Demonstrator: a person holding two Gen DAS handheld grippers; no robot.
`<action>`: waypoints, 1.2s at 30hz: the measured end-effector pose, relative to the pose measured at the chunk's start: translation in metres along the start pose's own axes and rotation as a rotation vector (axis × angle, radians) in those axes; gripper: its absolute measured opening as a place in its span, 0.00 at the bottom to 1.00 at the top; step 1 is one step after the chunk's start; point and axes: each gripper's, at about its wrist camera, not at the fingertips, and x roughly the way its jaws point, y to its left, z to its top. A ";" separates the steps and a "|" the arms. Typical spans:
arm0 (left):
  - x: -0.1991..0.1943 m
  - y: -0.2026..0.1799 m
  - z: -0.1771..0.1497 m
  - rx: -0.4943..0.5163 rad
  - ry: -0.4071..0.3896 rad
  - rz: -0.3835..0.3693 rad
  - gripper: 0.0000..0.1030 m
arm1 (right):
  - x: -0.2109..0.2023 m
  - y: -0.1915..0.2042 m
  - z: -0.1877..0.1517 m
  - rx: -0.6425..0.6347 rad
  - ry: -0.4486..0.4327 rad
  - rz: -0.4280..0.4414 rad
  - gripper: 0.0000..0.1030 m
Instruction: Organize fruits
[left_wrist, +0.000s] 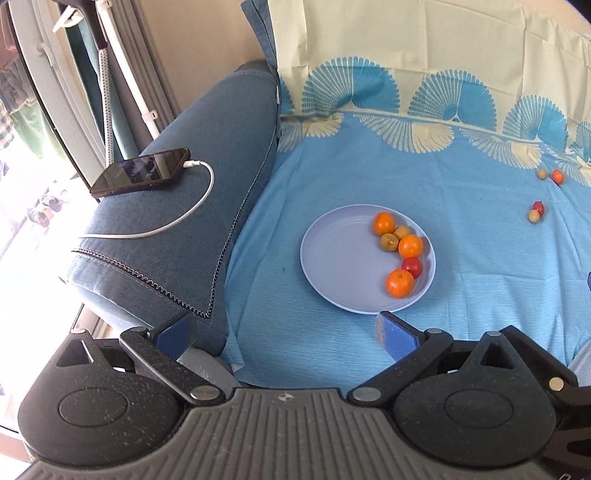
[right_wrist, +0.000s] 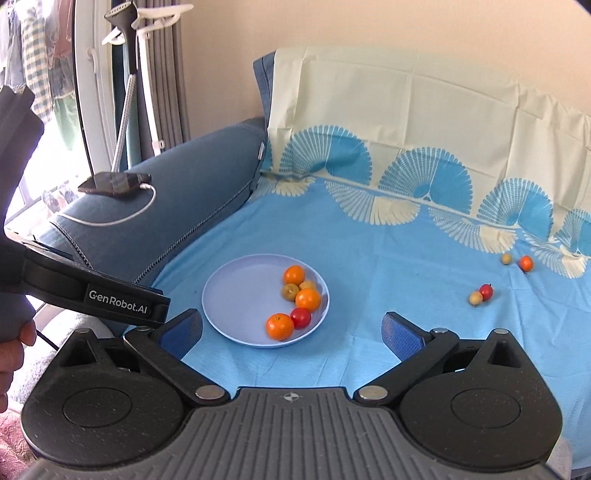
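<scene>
Plate (left_wrist: 332, 266) w/ six fruits bunched on its right half (3 oranges, a red one, 2 yellowish) sits on the blue sheet (left_wrist: 461, 240) just ahead of the left gripper (left_wrist: 284, 332), jaws wide apart, nothing btwn. From the right gripper (right_wrist: 291, 332), also spread wide & empty, plate is ahead-left. Four loose fruits further ahead-right: red+yellow pair (right_wrist: 481, 294), yellow+orange pair (right_wrist: 517, 261) beyond; phone (left_wrist: 142, 171) on charger cable on sofa arm, far left.

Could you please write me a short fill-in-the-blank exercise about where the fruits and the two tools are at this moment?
1. The plate holds ___ fruits.
2. The number of fruits lying loose on the blue cloth is ___.
3. The phone on the sofa arm is plugged into a ___ cable.
4. The left tool and the right tool are both ___ and hold nothing.

Answers: six; four; white; open
</scene>
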 end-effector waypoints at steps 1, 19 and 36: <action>-0.002 0.000 -0.001 0.002 -0.005 0.001 1.00 | -0.002 -0.001 0.000 0.002 -0.005 -0.002 0.99; -0.007 0.005 -0.003 -0.002 -0.019 -0.004 1.00 | -0.008 0.003 -0.001 -0.011 -0.006 -0.012 0.99; 0.003 0.002 0.002 -0.001 0.005 -0.007 1.00 | 0.006 0.003 0.002 -0.012 0.030 -0.012 0.99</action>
